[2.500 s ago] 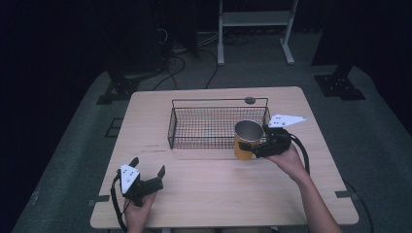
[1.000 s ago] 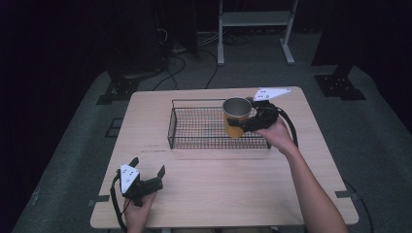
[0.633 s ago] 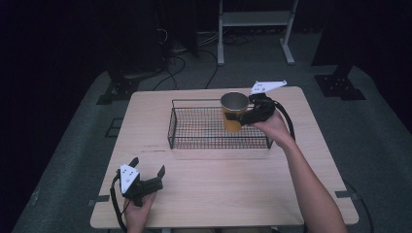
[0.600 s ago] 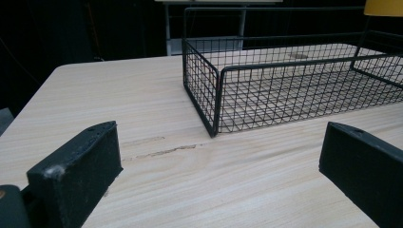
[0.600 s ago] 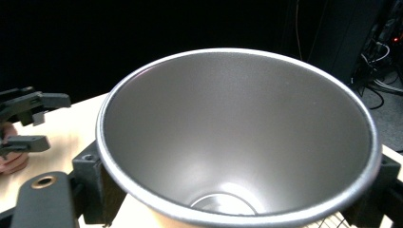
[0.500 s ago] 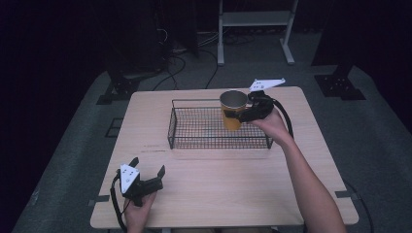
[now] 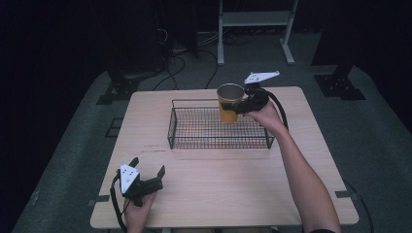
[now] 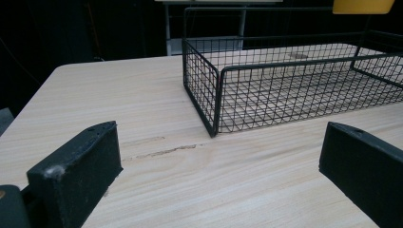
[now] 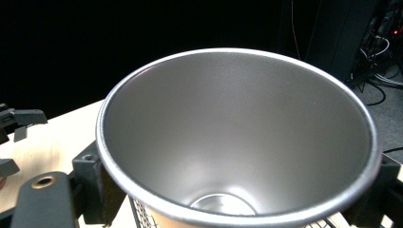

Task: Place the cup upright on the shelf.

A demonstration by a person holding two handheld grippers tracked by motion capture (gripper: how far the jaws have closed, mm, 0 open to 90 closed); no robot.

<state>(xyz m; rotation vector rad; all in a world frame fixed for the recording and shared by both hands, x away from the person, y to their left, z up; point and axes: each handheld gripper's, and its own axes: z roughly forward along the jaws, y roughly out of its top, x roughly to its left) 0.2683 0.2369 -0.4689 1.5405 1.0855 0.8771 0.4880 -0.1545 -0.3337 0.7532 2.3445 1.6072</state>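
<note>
Yellow outside and steel inside, the cup has been carried from the basket's near right rim to above its far right corner, pinched by the right gripper; lowering it into the basket likely comes next. The left gripper rests spread near the table's near left corner.

The high view looks forward and down from above the person's side, taking in the whole table. The left gripper view sits low by the tabletop, looking level across it at the wire basket (close, from its corner). The right gripper view peers down into the cup, very near. All three views share the basket and cup.
</note>
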